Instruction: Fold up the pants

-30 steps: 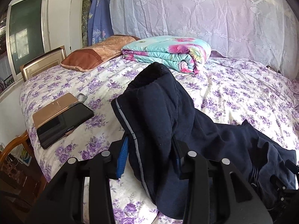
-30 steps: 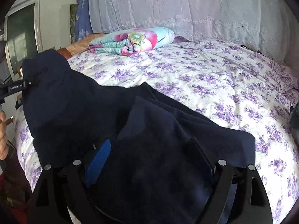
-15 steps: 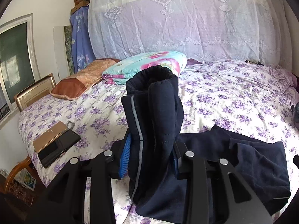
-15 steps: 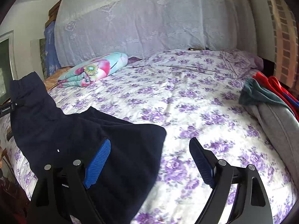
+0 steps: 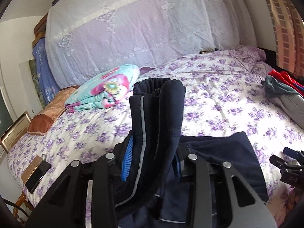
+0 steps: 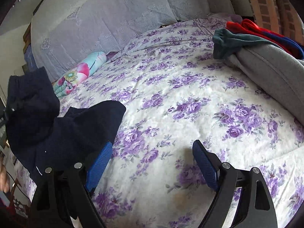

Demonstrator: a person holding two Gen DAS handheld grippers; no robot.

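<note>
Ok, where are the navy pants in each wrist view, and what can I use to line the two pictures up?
Left wrist: navy pants at centre, bunched upright between the pads of the left hand-held gripper, the rest spread on the bed to the lower right.
Right wrist: navy pants at far left, beside the open right hand-held gripper.
Shared landmark: floral folded quilt, against the lace curtain.

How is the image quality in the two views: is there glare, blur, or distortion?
Left wrist view: strong fisheye bending with dark corners; the bedsheet glares on its right side; the navy pants show little detail. Right wrist view: same bending; sheet sharp and evenly lit; a blurred hand at the left edge.
</note>
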